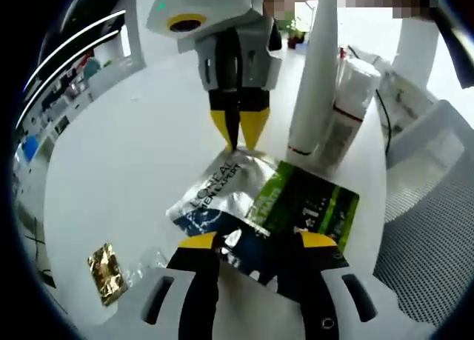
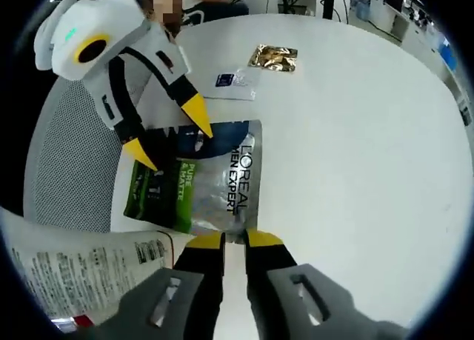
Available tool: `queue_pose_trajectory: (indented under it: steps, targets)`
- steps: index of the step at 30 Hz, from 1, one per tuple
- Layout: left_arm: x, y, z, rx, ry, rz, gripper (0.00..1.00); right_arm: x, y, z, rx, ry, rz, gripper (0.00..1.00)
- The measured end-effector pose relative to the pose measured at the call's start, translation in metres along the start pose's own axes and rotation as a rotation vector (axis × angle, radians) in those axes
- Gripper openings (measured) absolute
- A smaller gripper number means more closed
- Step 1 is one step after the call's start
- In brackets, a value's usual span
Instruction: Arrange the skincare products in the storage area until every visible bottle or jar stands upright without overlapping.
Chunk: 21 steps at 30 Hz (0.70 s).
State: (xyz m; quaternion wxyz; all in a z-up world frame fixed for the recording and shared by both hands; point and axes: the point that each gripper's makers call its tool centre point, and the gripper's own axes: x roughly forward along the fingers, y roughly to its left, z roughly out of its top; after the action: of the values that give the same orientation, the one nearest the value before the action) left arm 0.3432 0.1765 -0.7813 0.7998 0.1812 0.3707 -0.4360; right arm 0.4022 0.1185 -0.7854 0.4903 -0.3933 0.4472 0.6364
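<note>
In the left gripper view, the white round table (image 1: 133,155) carried a silver and green L'Oréal sachet (image 1: 259,203) lying flat just ahead of the left gripper (image 1: 255,242). Off to one side of it lay a small gold packet (image 1: 106,272) beside a clear wrapper (image 1: 144,264), both well apart from the sachet. Beyond the sachet stood a tall white tube (image 1: 315,81), upright, with a white canister (image 1: 348,107) touching it behind; a grey mesh chair (image 1: 429,221) sat past the table edge.

The left gripper's jaws stood apart, straddling the near dark edge of the sachet, whether touching it was hard to say. The right gripper (image 2: 234,238) had its jaws almost together at the sachet's opposite edge, and I couldn't tell if foil was pinched between them.

In the right gripper view, a printed white container (image 2: 81,273) was cut off at the frame edge, its small text unreadable. Far across lay a white and blue sachet (image 2: 235,84).
</note>
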Motion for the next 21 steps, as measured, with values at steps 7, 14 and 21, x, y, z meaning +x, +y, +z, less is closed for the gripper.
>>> queue_pose_trajectory:
  steps: [7, 14, 21]
  targets:
    - [0.000, 0.000, 0.000, 0.002, -0.004, -0.002, 0.38, 0.003, 0.002, 0.001, -0.007, 0.000, -0.009, 0.13]
    - [-0.003, 0.000, 0.000, -0.003, 0.008, 0.007, 0.40, 0.004, -0.001, 0.000, -0.020, 0.037, -0.033, 0.10]
    - [-0.012, 0.002, -0.002, -0.009, 0.012, 0.028, 0.40, 0.003, 0.003, 0.000, -0.033, 0.056, -0.046, 0.14]
